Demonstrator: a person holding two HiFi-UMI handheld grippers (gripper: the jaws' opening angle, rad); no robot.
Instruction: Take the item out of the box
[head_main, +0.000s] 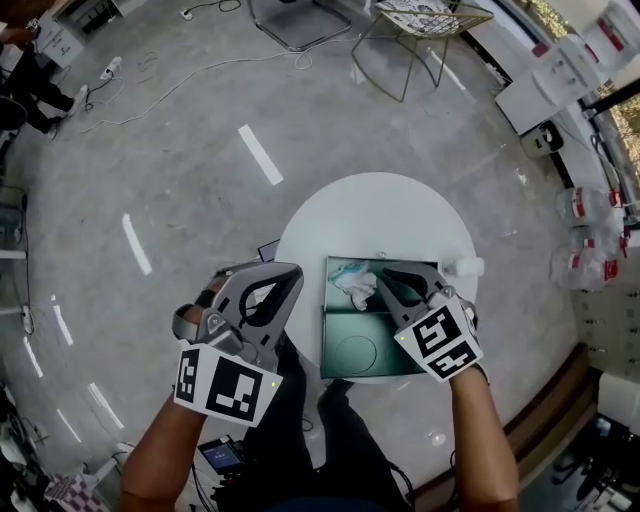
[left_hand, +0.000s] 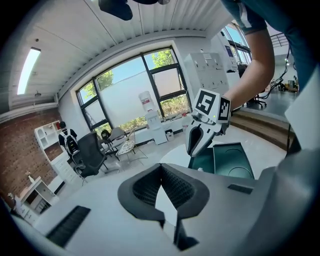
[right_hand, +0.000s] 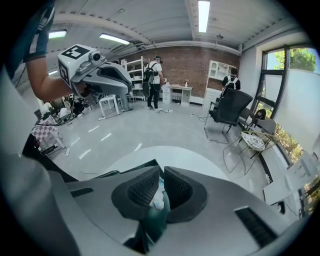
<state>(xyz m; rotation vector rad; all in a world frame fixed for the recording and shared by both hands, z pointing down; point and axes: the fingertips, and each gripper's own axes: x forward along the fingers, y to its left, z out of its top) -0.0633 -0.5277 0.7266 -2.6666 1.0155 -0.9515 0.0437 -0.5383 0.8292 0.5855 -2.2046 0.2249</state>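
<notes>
A: Where did the crumpled white item sit?

B: Inside the box, in the tray half farther from the person. The lid lay flat on the near side of the box, so the tray could be reached from above.

A: And the right gripper?

B: It was dipped into the box from the right. Its jaws were drawn narrow, with the item's white folds showing between the pads. I judged that a pinch on the item, the grasp needed before any lift.

A: The left gripper?

B: It was left of the box, well apart from it, over the edge of the round white table. Its jaw tips were pressed together on nothing. It was probably parked there to keep out of the way, since it wasn't steadying the box.

A: Any risk?

B: The box lay unheld, so it might have shifted if the item snagged on a wall
</notes>
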